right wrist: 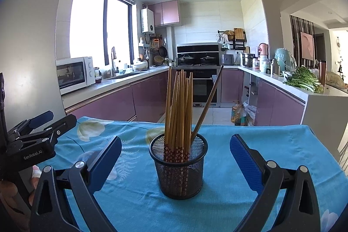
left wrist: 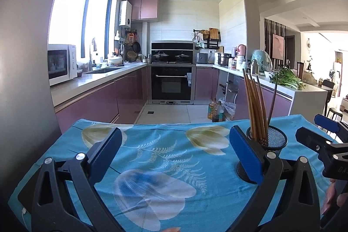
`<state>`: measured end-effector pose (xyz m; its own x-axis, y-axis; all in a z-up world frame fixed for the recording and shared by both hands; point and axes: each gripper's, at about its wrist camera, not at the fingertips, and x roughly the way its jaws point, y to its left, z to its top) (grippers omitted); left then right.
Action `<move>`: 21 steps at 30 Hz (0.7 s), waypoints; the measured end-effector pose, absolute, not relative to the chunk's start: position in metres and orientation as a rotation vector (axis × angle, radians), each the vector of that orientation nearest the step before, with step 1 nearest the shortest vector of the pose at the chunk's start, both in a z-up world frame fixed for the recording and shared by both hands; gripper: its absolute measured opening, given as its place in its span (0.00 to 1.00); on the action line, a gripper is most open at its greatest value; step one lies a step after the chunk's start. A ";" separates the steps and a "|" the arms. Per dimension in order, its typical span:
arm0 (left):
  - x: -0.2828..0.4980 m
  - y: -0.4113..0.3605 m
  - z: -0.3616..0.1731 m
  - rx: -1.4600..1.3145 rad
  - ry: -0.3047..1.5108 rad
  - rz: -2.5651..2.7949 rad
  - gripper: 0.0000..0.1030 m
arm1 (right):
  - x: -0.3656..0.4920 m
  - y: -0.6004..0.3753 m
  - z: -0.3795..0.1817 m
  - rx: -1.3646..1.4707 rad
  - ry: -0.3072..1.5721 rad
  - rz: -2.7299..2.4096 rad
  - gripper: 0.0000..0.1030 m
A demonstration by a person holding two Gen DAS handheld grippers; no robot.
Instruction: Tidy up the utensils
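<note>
The sorting looks all but finished: every chopstick in sight stands in the black mesh holder (right wrist: 178, 166), and the blue flowered cloth on the table (right wrist: 282, 145) shows no stray utensil in either view; so I judge this the closing step, with both hands drawn clear of the holder. The right tongs (right wrist: 175, 158) stand wide, their blue pads well apart on either side of the holder and touching nothing; the left tongs (left wrist: 174, 153) are wide too, empty over bare cloth, with the holder just beyond their right-hand pad. If anything is left to do, it calls for a check of the table for a missed piece, or for nudging the one leaning stick upright; that would need a narrow, gentle pinch high on its shaft, since the light holder could tip. The chopsticks (right wrist: 178, 110) are slim wooden sticks, light brown above and patterned dark red with small pale specks at the lower ends, bunched upright toward the holder's left side; a single darker chopstick (right wrist: 207, 101) slants off to the right and rests on the rim.
</note>
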<state>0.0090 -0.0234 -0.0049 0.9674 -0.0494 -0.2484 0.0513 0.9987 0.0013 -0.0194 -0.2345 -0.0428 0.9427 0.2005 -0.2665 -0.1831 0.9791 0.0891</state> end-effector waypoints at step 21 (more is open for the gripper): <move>-0.003 -0.027 -0.004 0.034 0.215 -0.002 0.95 | -0.024 -0.229 -0.044 0.040 0.267 0.161 0.94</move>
